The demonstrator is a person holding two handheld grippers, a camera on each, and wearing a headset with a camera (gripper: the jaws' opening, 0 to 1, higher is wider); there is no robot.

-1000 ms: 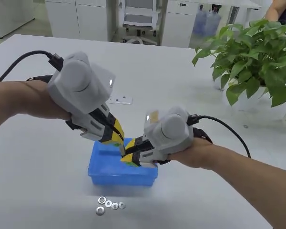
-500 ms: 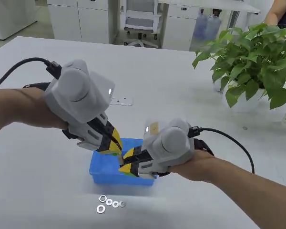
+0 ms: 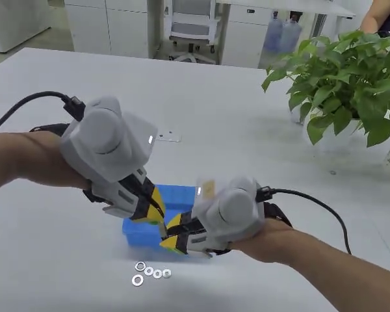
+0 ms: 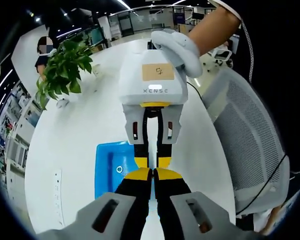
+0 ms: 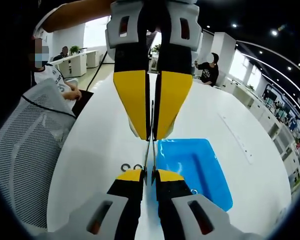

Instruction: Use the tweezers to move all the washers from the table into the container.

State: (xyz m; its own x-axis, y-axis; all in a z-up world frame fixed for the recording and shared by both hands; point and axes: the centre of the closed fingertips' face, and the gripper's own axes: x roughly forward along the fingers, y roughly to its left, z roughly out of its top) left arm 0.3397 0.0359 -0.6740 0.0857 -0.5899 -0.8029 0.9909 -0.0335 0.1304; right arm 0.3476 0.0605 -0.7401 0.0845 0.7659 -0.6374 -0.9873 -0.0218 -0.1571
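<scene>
Open counter: wide and bare beyond the box, out to the far edge.
Blocked, right: potted plant, its leaves overhanging the counter.
Blocked, centre: blue box. The left hand-held gripper and right hand-held gripper meet tip to tip above its near side, both pinched on tweezers.
Near strip: washers clustered just before the box, with bare counter on either side.
Cable: trails to the right.

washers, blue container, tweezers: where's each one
washers [image 3: 157,273], head view, a middle washer of the row
blue container [image 3: 138,231], head view, front wall
tweezers [image 5: 150,150], right gripper view, bare middle of the shaft
</scene>
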